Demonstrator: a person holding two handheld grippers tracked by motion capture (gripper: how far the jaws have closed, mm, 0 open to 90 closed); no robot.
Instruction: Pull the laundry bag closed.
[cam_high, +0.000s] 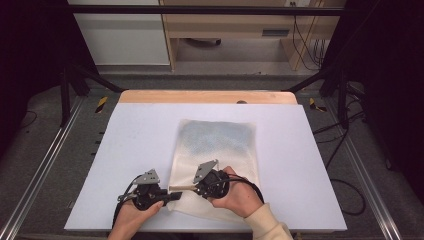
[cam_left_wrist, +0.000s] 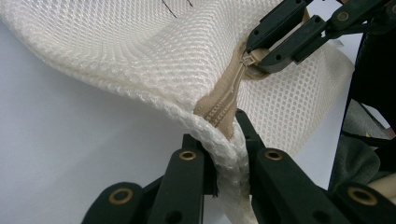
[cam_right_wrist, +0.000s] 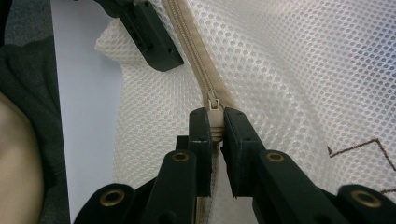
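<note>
A white mesh bag (cam_high: 215, 145) with a beige zipper (cam_left_wrist: 223, 102) lies on the white table (cam_high: 135, 135), its near end lifted. My left gripper (cam_high: 176, 196) is shut on the bag's corner seam beside the zipper's end, the fabric pinched between its jaws in the left gripper view (cam_left_wrist: 229, 135). My right gripper (cam_high: 192, 187) is shut on the zipper pull (cam_right_wrist: 214, 105), a short way along the zipper from the left one. The right gripper view has its jaws (cam_right_wrist: 215, 121) clamped on the pull, with the left gripper (cam_right_wrist: 152, 39) just beyond. The two grippers face each other, nearly touching.
A wooden strip (cam_high: 207, 96) runs along the table's far edge. Black frame posts (cam_high: 67, 95) and cables (cam_high: 345, 150) flank the table on the floor. A brown stitched mark (cam_right_wrist: 359, 147) sits on the mesh. White tabletop extends left and right of the bag.
</note>
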